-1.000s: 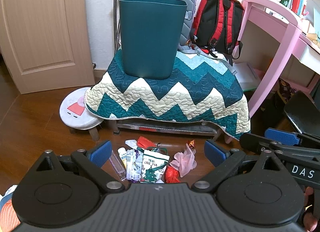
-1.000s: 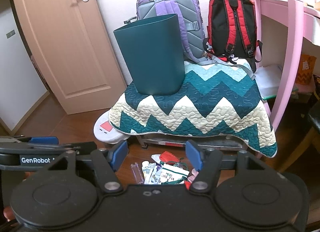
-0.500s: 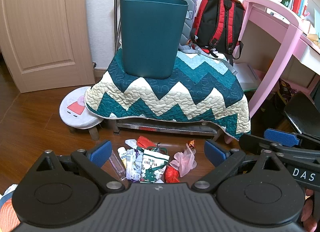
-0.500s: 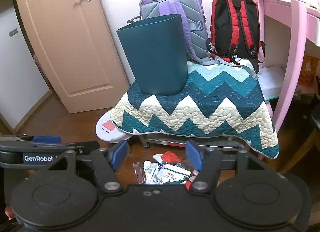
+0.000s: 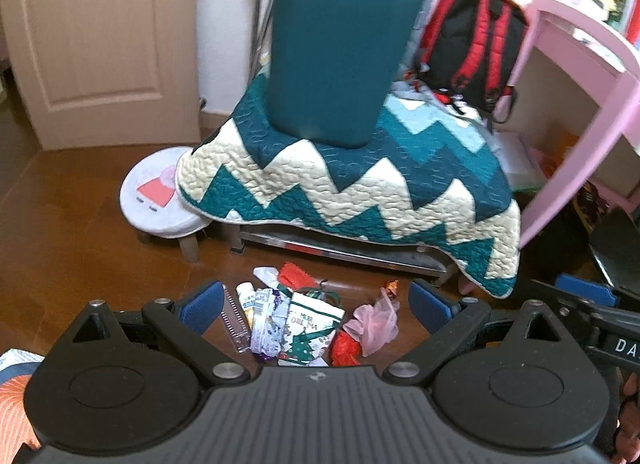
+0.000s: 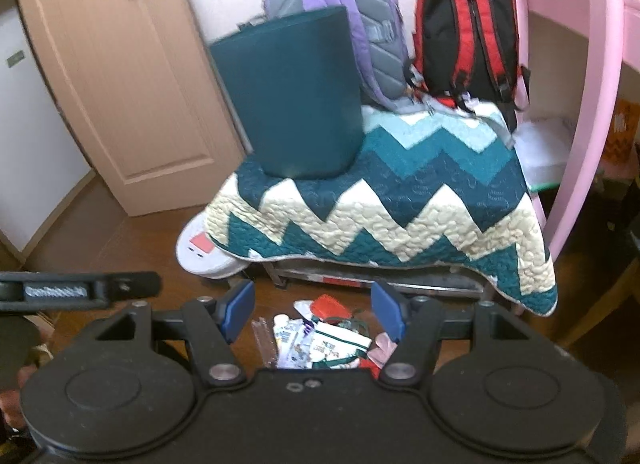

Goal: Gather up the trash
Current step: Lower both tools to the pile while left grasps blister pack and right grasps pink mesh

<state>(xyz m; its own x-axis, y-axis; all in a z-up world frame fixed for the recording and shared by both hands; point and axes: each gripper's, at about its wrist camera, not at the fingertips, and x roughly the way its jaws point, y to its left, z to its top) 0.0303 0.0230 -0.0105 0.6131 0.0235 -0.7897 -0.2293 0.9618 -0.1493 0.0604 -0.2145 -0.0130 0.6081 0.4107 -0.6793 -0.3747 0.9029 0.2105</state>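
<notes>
1. Two black grippers with blue pads hang over the brown wooden floor (image 5: 80, 200): our left gripper (image 5: 316, 306) has its jaws spread wide and grips nothing, and our right gripper (image 6: 314, 310) is likewise parted and bare.
2. Between both pairs of pads, low on the floor, lies the small heap of mixed trash (image 5: 304, 320): a white Christmas-printed paper bag (image 5: 310, 330), a crumpled pink plastic wrapper (image 5: 376, 320), a clear ribbed plastic strip (image 5: 234, 320) and red scraps.
3. Just beyond the heap, we see a low metal-framed platform draped in a teal and cream zigzag quilt (image 5: 360, 184), its hem hanging near the floor.
4. A round white stool (image 5: 160, 196) is tucked under the quilt's left edge; bare floor runs further left.
5. A tall dark teal plastic bin (image 5: 340, 60) stands upright on the quilt.
6. Behind it, a purple-grey backpack (image 6: 352, 12) and a red-black backpack (image 6: 464, 32) lean at the wall.
7. A beige door (image 6: 120, 84) closes the left side, and a pink desk (image 6: 568, 44) the right.
</notes>
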